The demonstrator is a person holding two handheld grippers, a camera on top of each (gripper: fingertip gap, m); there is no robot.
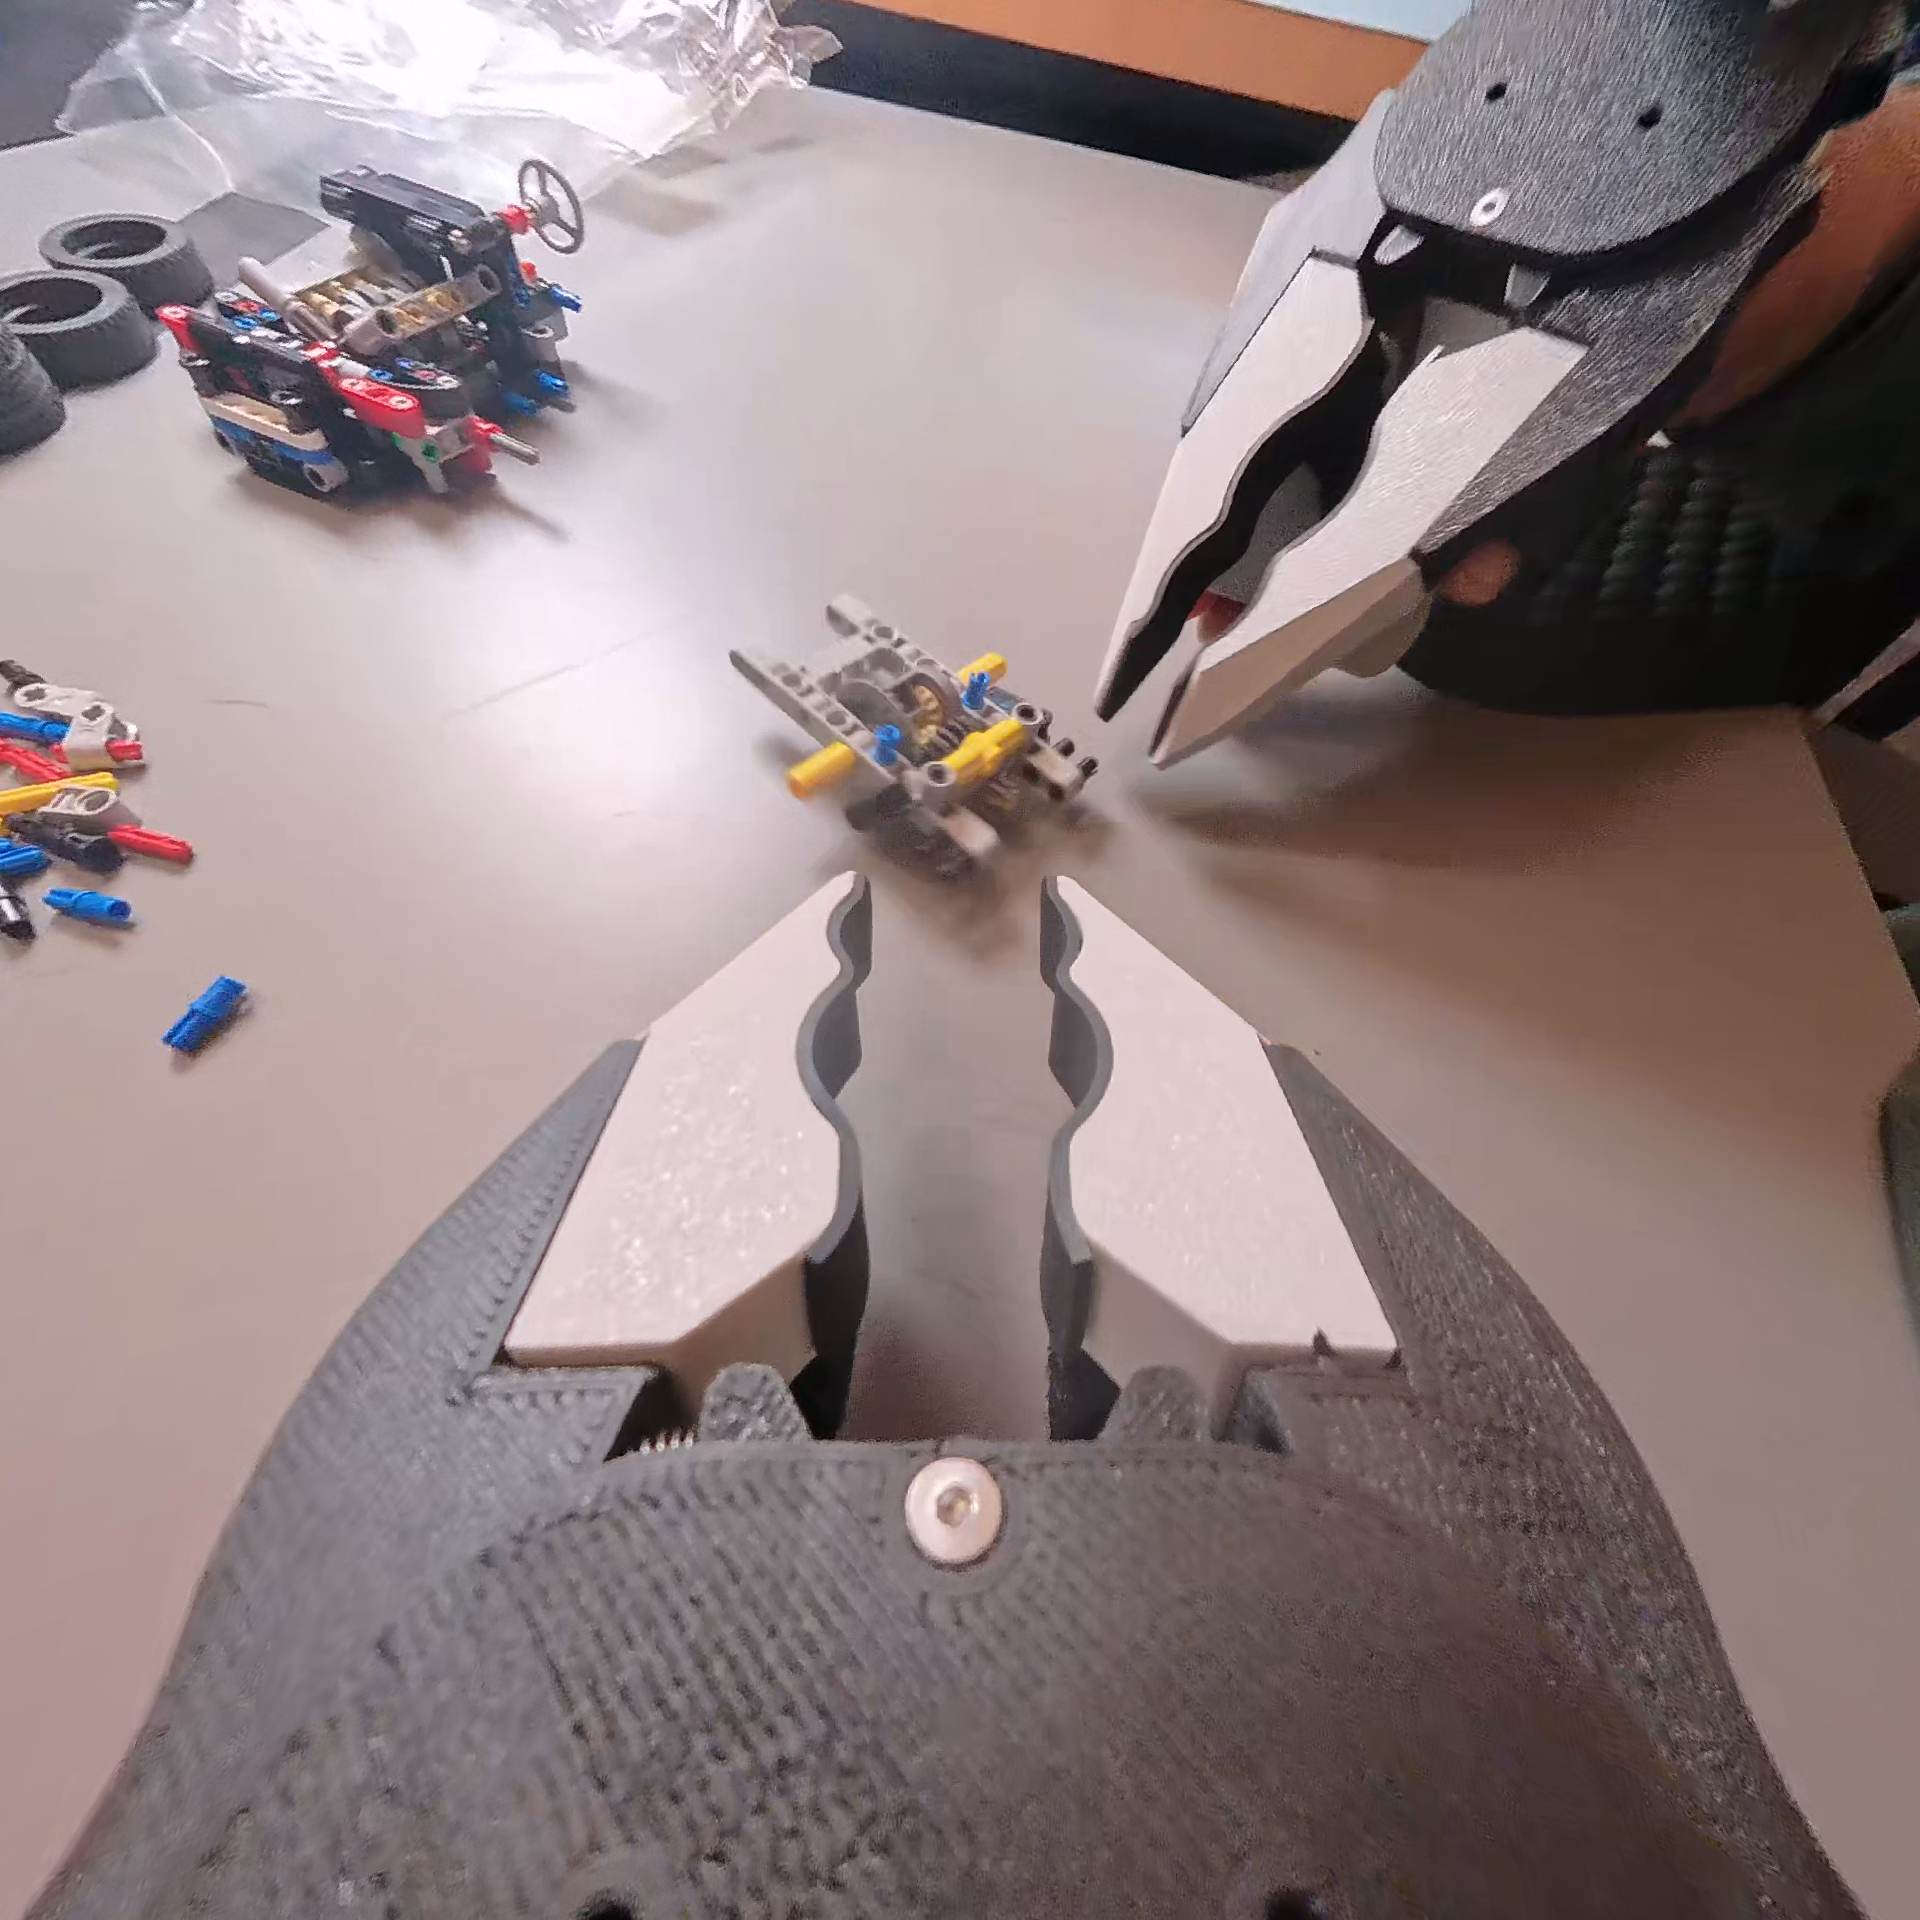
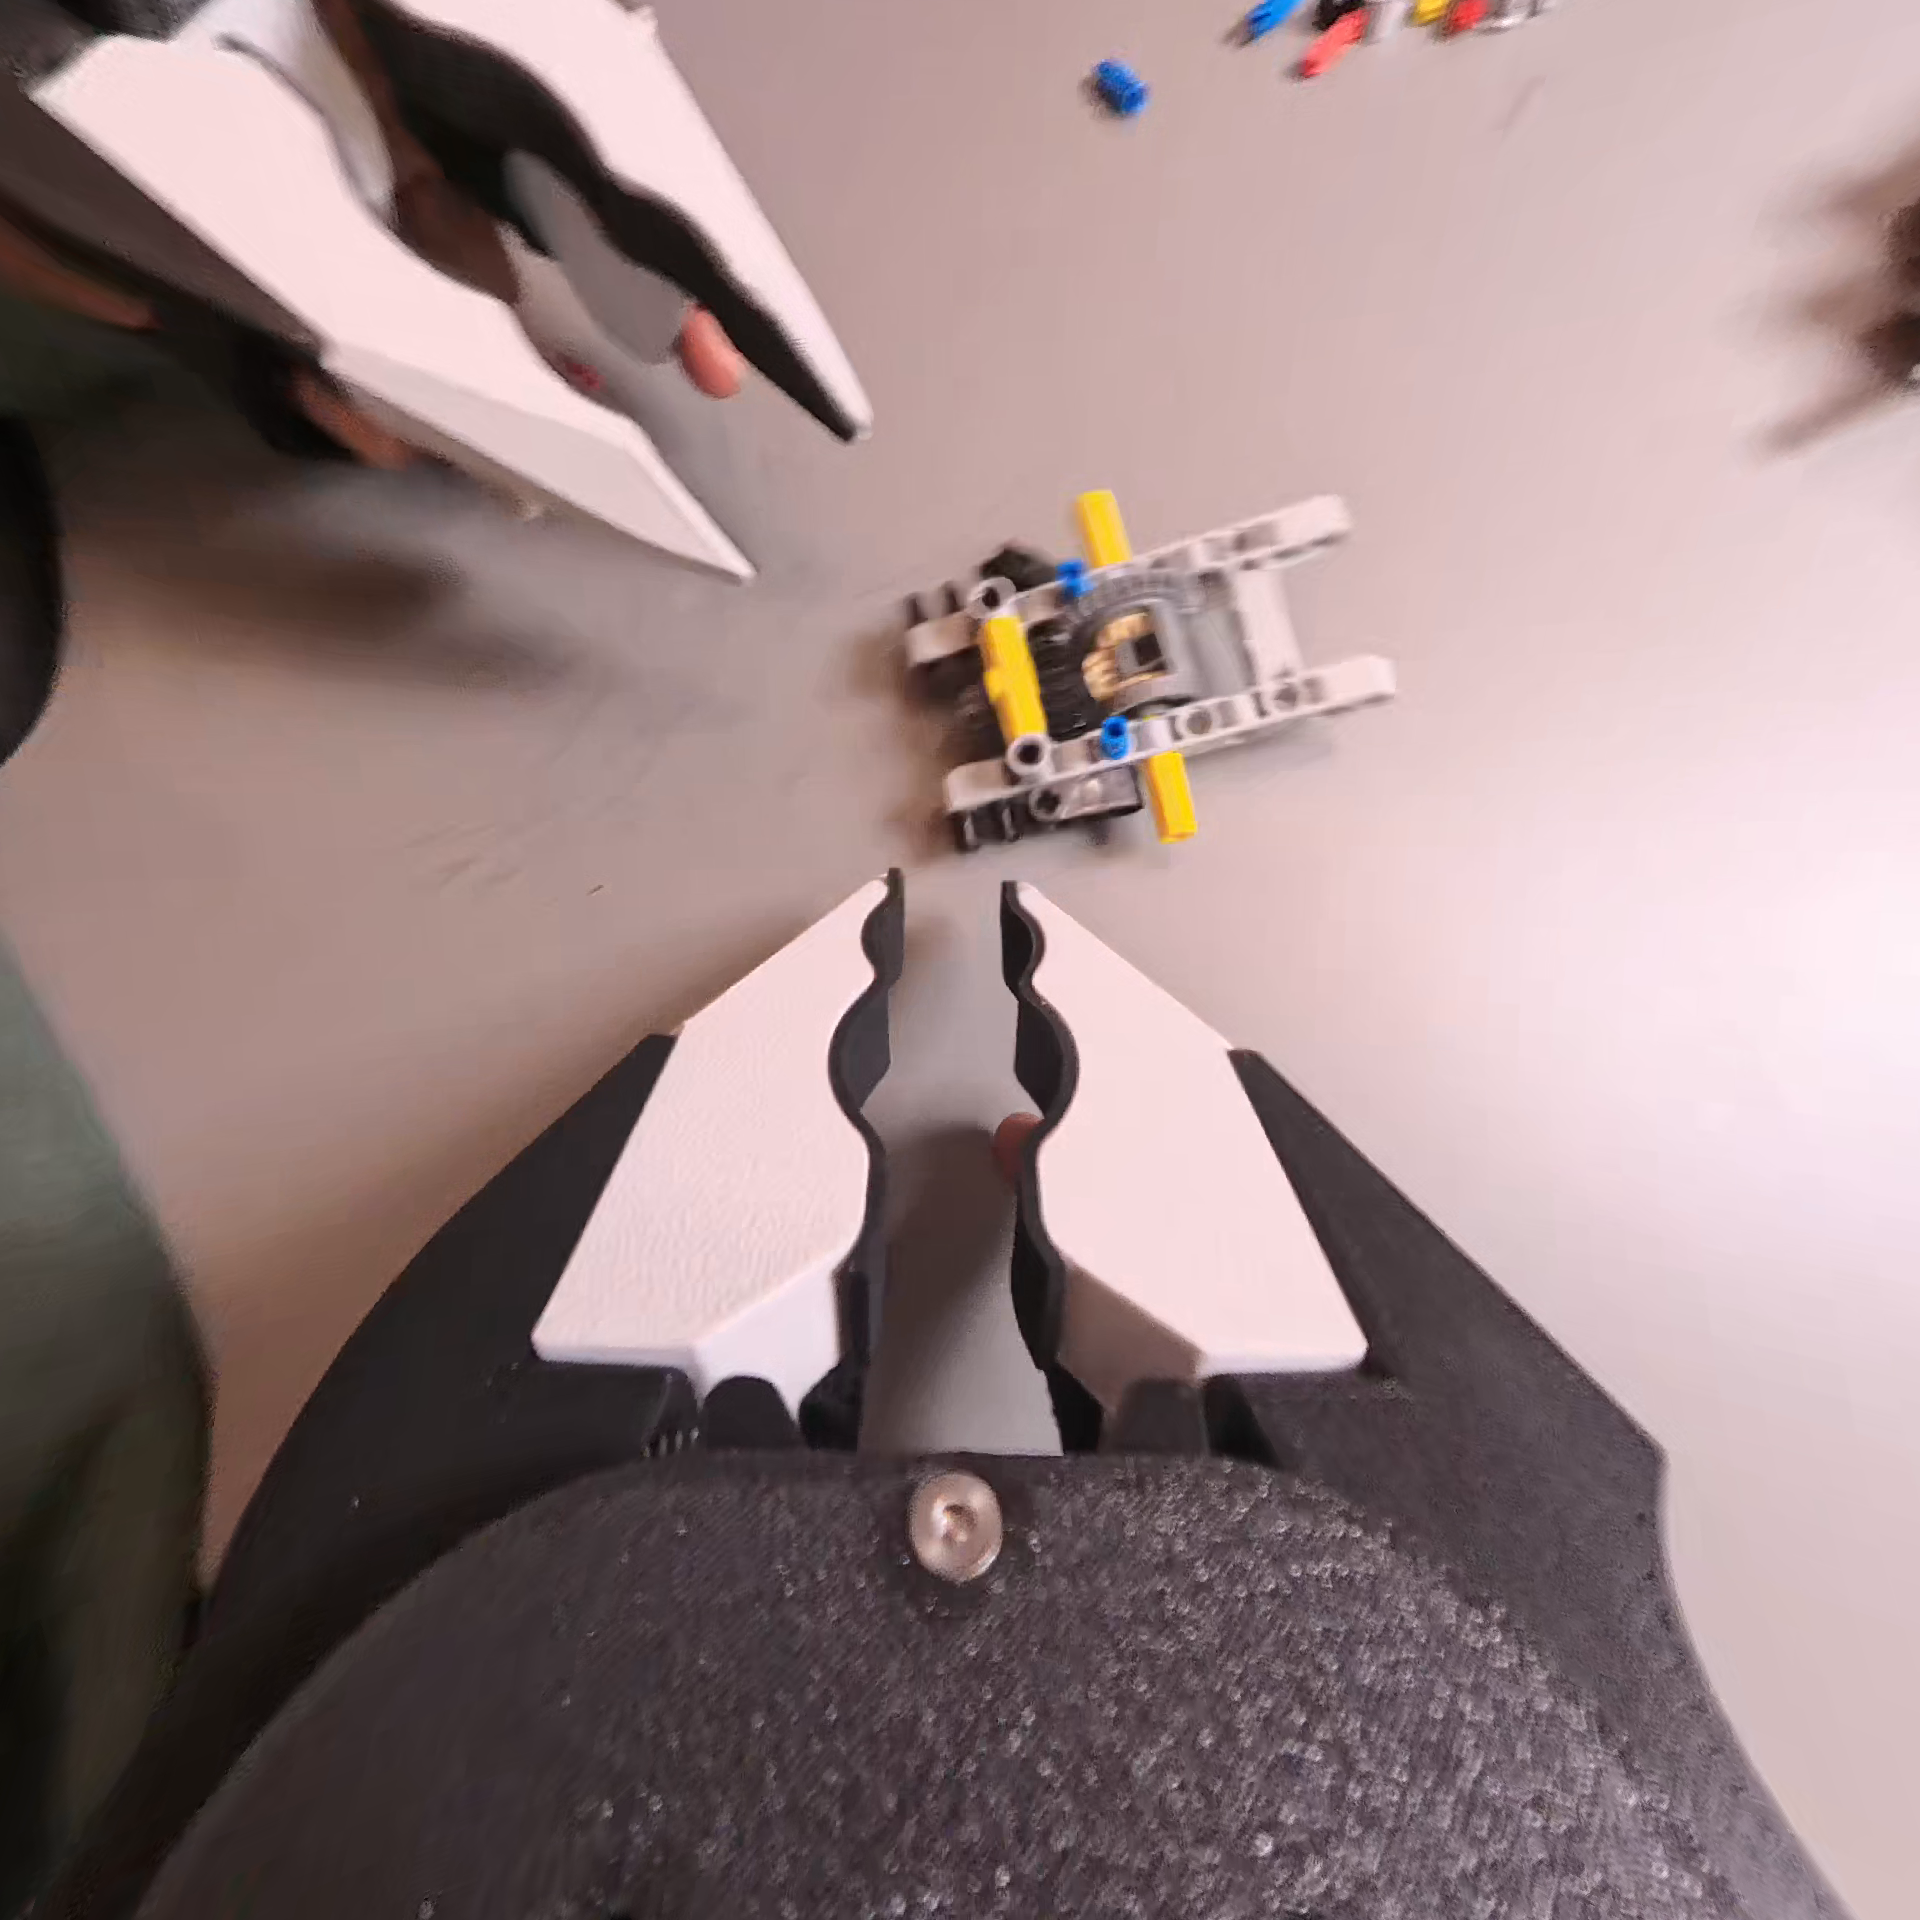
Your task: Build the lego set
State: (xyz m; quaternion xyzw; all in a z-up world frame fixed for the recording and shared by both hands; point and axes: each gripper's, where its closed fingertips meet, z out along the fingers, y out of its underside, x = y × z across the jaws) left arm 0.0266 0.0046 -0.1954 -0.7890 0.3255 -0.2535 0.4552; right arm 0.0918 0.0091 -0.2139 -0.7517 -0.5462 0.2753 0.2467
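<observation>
Nearest in the left wrist view, the left gripper [image 1: 951, 894] has its fingers spread and empty, aimed at the small grey sub-assembly [image 1: 914, 743] lying flat on the table [image 1: 1455, 987] just beyond its tips. The right gripper [image 1: 1127, 732] hovers just right of it, fingers parted a little, holding nothing. The piece looks light and stiff, but its yellow axles [image 1: 821, 774] and blue pins may slide out; gripping across the two grey beams seems safest. The table edge runs close on the right, with open room left. Farther left lie loose pins [image 1: 73, 810]; beyond them stands the larger chassis [image 1: 384, 343], with tyres [image 1: 73, 312] and a plastic bag [image 1: 416, 73].
</observation>
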